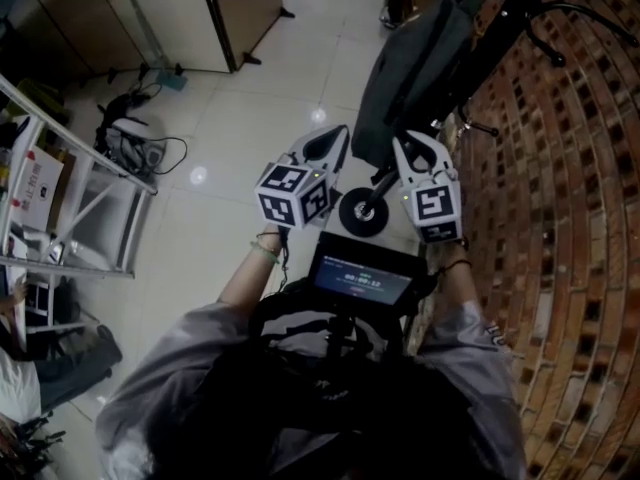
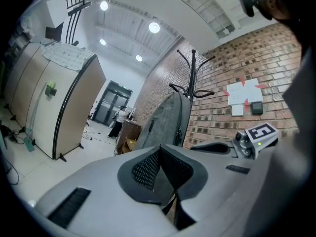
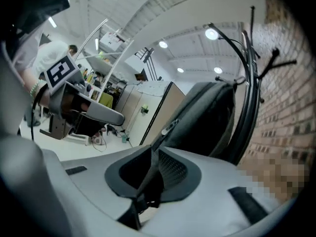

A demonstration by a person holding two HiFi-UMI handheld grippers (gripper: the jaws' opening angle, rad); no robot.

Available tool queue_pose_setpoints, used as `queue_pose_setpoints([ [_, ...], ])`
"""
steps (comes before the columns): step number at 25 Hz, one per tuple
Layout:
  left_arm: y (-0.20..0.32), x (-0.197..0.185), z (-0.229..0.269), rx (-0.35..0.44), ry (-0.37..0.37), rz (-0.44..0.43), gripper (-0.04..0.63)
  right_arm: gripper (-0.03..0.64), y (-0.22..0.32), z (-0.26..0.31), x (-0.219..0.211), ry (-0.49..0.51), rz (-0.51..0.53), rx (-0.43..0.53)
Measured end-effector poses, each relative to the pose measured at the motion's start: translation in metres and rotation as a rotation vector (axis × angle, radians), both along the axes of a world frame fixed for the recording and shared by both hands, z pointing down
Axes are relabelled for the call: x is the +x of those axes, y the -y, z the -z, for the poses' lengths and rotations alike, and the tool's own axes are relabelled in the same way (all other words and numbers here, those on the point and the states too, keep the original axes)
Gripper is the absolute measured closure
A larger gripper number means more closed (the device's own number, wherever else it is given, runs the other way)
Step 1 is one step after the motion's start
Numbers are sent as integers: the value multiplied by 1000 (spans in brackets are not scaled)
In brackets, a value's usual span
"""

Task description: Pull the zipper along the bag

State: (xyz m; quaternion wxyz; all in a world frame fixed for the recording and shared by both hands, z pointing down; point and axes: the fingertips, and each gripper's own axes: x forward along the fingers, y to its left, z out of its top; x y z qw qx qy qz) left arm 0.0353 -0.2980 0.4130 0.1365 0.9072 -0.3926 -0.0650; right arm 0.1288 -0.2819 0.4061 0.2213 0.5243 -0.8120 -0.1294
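Approach step — the grey fabric backpack (image 1: 415, 68) hangs on a black coat stand (image 3: 248, 98) ahead of both jaws, untouched. Left gripper (image 2: 159, 151) and right gripper (image 3: 151, 152) are slightly parted and empty. Next, probably: close the right jaws onto the silver zipper pull (image 3: 170, 127).

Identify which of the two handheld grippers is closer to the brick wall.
The right gripper, with the brick wall just beside it; the left gripper sits farther out, over the white tiled floor.
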Motion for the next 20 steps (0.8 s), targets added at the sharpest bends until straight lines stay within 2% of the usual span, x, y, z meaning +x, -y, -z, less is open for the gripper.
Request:
queue_pose_setpoints([
  [3, 2, -9, -5, -17, 0, 18, 588, 558, -15, -34, 13, 216, -52, -113],
  [5, 2, -12, -8, -27, 0, 23, 588, 562, -21, -47, 21, 352, -81, -149],
  [6, 3, -12, -9, -31, -1, 24, 588, 591, -24, -50, 25, 394, -103, -153],
  [10, 5, -8, -12, -41, -4, 20, 588, 604, -30, -55, 36, 467, -172, -150],
  [14, 2, -2, -20, -50, 19, 6, 588, 606, -36, -54, 37, 556, -156, -122],
  [20, -1, -4, -19, -49, 23, 10, 588, 607, -40, -51, 41, 574, -192, -150],
])
